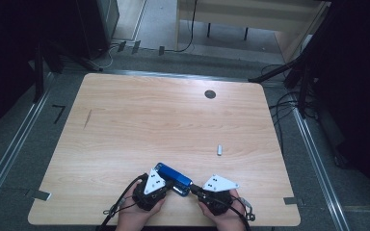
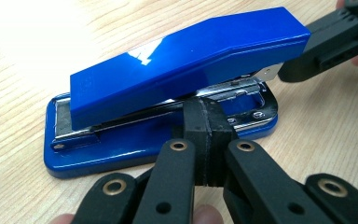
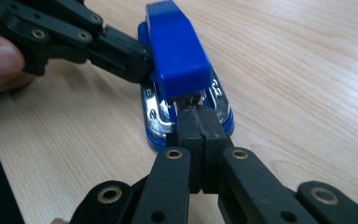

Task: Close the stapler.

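A blue stapler point(image 1: 173, 176) with a metal base plate lies on the wooden table near its front edge. In the left gripper view the stapler point(image 2: 182, 60) lies sideways, and my left gripper point(image 2: 206, 114) is shut, its tips meeting the side under the blue top arm. The right gripper point(image 2: 291, 70) comes in at the stapler's metal nose from the right. In the right gripper view my right gripper point(image 3: 198, 119) is shut, tips at the front end of the stapler point(image 3: 177, 51), below its head. My left gripper point(image 3: 137, 63) presses the left flank. Nothing lies between either pair of jaws.
A small silver cylinder point(image 1: 218, 149) lies on the table point(image 1: 139, 125) to the right of the middle. A dark round spot point(image 1: 210, 94) sits near the far edge. Cables and stands surround the table on the floor.
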The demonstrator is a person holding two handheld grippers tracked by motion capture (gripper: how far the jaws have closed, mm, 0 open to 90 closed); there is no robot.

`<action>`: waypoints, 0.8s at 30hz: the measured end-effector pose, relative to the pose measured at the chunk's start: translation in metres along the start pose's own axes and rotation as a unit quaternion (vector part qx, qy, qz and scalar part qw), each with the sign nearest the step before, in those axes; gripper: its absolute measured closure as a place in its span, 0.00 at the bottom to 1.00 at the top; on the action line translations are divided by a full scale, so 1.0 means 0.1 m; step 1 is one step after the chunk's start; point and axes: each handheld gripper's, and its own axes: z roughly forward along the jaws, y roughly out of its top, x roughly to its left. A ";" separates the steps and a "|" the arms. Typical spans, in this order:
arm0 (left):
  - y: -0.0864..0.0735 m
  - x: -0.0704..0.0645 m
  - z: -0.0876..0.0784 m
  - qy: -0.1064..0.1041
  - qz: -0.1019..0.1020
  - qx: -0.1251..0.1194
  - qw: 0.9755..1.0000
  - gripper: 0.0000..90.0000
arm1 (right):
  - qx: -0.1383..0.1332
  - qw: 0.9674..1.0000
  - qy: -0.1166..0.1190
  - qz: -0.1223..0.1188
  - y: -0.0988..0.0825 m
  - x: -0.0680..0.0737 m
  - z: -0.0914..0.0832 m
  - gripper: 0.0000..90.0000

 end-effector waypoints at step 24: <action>0.00 0.00 0.00 0.000 0.005 -0.001 1.000 1.00 | -0.049 0.999 -0.013 -0.015 0.16 0.12 -0.11 1.00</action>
